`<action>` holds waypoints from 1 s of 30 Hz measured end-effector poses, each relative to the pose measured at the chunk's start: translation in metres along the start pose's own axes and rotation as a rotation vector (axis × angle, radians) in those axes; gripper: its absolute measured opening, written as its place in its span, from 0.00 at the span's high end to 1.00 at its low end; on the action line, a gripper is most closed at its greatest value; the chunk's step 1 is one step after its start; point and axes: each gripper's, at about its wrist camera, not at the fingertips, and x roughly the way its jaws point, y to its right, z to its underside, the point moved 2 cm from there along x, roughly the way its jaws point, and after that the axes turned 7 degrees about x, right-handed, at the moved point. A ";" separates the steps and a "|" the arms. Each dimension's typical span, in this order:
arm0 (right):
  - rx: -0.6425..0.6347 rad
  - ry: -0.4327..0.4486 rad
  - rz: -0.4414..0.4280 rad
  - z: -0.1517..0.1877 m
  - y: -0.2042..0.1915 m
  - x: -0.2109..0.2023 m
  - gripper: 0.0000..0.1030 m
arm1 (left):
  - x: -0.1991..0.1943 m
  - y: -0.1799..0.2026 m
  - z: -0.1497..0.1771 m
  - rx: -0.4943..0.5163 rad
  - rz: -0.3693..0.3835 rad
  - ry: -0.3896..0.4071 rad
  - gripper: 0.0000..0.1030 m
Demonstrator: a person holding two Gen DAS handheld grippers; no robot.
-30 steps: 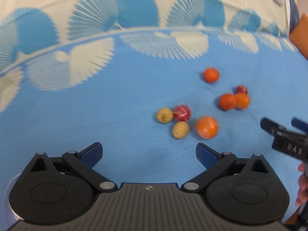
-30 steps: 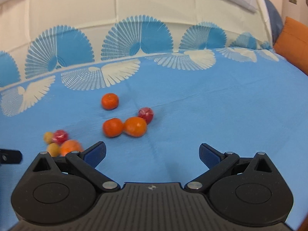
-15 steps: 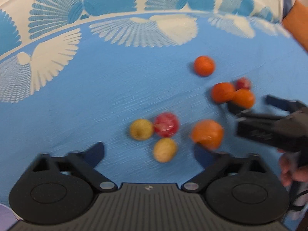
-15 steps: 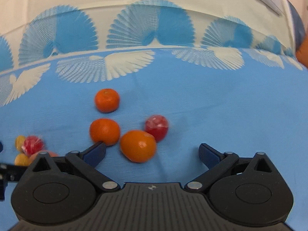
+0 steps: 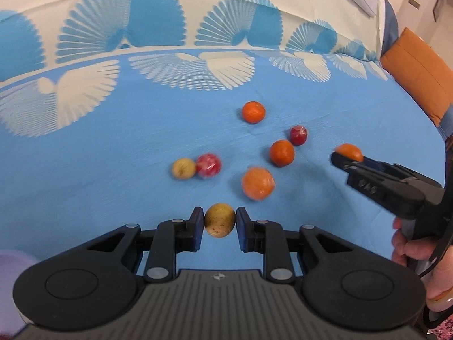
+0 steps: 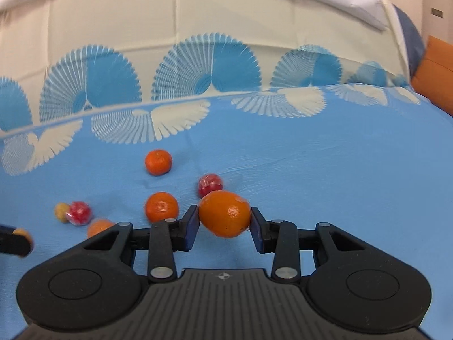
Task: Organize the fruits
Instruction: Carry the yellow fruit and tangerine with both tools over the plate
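Bedcover [image 5: 113,153], blue with white fan patterns, is the largest thing before you, and all the loose fruit lies on it ahead of both grippers.

Your right gripper [image 6: 225,223] has the big orange [image 6: 225,214] between its two pads. The jaws are closing and the pads already touch the fruit on both sides, so I judge it as gripped. In the left view you see this same gripper to the right, with the orange at its tip.

Your left gripper [image 5: 220,226] holds the small yellow fruit [image 5: 220,219] in the same way: the jaws are closing, the pads touch its two sides, and the fruit sits right at the fingertips, not deep between the fingers.

The remaining fruit lies beyond the left gripper. A wrapped orange [image 5: 257,183] is just ahead and a little to the right, the nearest one. Further ahead to the right is a smaller orange [image 5: 281,153] with a red fruit [image 5: 298,135] near behind it, and one more orange [image 5: 253,111] is the farthest. Ahead and slightly to the left, a second yellow fruit [image 5: 183,168] touches another red fruit [image 5: 209,165].

For the coming move, both held fruits are round, so no long axis matters. What matters is that each one is held only at the tips of the pads; it could slip or roll out if you lift fast. No bowl or tray shows in either view, so I cannot tell where the fruit should go.
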 end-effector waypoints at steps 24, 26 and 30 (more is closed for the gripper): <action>-0.161 0.001 -0.350 0.031 -0.123 -0.237 0.61 | -0.258 -0.033 0.109 -0.112 -0.240 0.058 0.74; -0.195 0.002 -0.390 0.038 -0.138 -0.259 0.61 | -0.279 -0.033 0.122 -0.123 -0.255 0.069 0.74; -0.244 -0.009 -0.470 0.053 -0.164 -0.293 0.61 | -0.311 -0.035 0.148 -0.146 -0.273 0.091 0.74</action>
